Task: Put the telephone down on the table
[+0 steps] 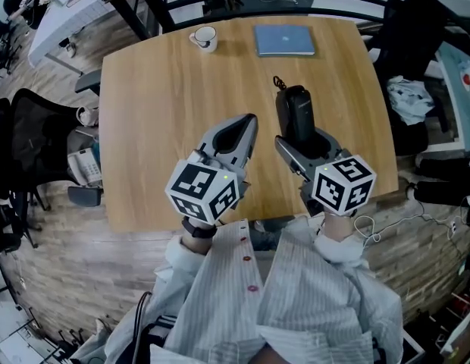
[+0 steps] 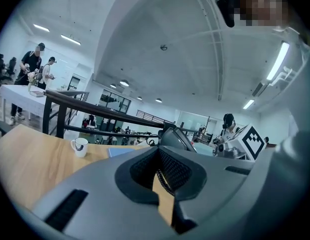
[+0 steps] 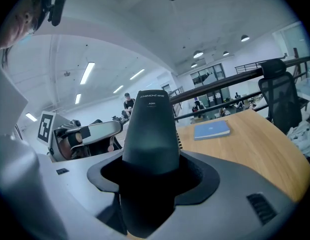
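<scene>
Right tool: clamped on the telephone; in the right gripper view the jaws of this tool press both sides of the dark handset, low on its body, so most of its length sticks out past them

Telephone: in the air over the right half of the counter, near the front edge, long axis pointing away from the person; a short curl of cord shows at its far end; not yet set down, as far as the head view tells, though how high it hangs cannot be read

Why held so: a grip at one end probably lets the free end go down onto the wood first, with the jaws kept off the surface

Left tool: just beside the right one, jaws drawn together with only a sliver of wood showing between them in the left gripper view; nothing is in them, so it seems to be standing by rather than helping

Landing area: bare wood lies under and ahead of the handset

Other things: a cup and a blue book sit at the far edge, well apart from the handset, so neither should be in the way

Stage: judged as the carry just ahead of the lowering; the release is not yet done
</scene>
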### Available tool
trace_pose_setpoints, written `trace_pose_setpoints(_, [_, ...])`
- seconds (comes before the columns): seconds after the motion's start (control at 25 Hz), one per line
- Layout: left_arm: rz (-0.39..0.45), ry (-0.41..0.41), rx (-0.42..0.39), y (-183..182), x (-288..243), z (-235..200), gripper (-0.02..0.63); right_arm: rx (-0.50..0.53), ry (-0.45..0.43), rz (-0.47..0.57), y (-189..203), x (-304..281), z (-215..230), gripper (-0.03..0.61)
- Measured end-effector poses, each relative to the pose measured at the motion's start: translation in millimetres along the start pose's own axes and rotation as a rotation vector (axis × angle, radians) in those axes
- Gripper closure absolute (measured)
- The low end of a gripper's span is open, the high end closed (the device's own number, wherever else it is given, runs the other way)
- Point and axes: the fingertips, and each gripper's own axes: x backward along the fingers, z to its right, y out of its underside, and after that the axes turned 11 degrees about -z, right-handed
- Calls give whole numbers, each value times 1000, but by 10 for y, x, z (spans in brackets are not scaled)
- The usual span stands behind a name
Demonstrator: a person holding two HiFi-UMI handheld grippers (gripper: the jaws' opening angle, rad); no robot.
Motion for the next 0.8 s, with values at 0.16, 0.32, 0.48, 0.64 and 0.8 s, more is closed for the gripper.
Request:
trace_pose_setpoints(0.16, [-11, 15, -1, 38, -40, 8, 606, -20, 12, 9, 52, 27, -1, 282])
trace_pose_setpoints(0.32, [-30, 32, 3, 105, -121, 55, 606, -34, 28, 11, 112, 84, 48, 282])
trace_pose_setpoints(0.48, [-51, 47, 5, 201, -213, 115, 606, -51, 47, 4, 192, 128, 144, 282])
trace_pose_setpoints(0.64, [-73, 51, 14, 325, -287, 132, 606, -70, 59, -16, 306, 119, 254, 282])
trace_pose_setpoints(0.8, [-91, 52, 27, 453, -369, 142, 606, -85, 67, -46, 443, 68, 387, 281])
